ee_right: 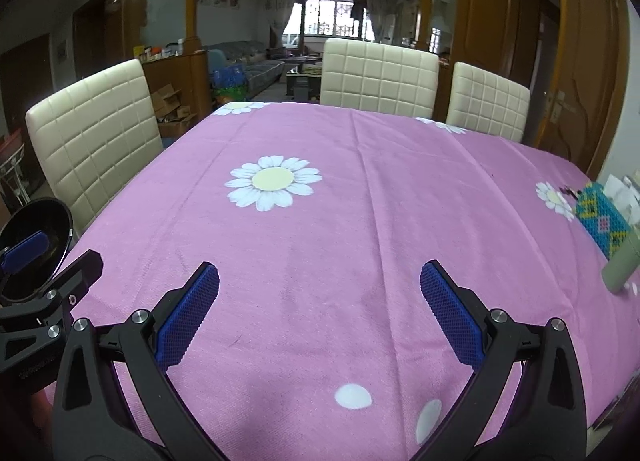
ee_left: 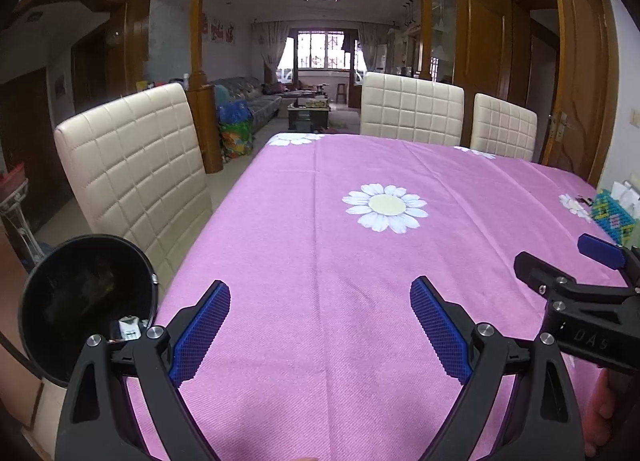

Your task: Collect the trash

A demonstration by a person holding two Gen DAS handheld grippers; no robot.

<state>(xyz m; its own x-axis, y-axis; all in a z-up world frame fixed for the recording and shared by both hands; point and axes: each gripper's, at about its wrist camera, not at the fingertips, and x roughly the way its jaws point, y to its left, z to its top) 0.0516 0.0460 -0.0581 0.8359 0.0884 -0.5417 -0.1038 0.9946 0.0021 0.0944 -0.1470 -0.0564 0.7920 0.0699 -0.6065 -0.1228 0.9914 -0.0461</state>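
Note:
A black round bin (ee_left: 86, 301) stands beside the table's left edge, with white crumpled trash (ee_left: 128, 329) visible inside near its rim. It also shows in the right wrist view (ee_right: 36, 245). My left gripper (ee_left: 320, 325) is open and empty over the pink tablecloth (ee_left: 320, 245), just right of the bin. My right gripper (ee_right: 320, 309) is open and empty over the same cloth (ee_right: 360, 221). The right gripper's black body and blue pad show at the right of the left wrist view (ee_left: 580, 285).
Three cream padded chairs (ee_left: 136, 173) (ee_left: 412, 109) (ee_left: 504, 127) stand around the table. A colourful beaded tissue box (ee_right: 604, 221) and a grey-green cylinder (ee_right: 622, 267) sit at the table's right edge. A wooden door (ee_left: 580, 61) is at the right.

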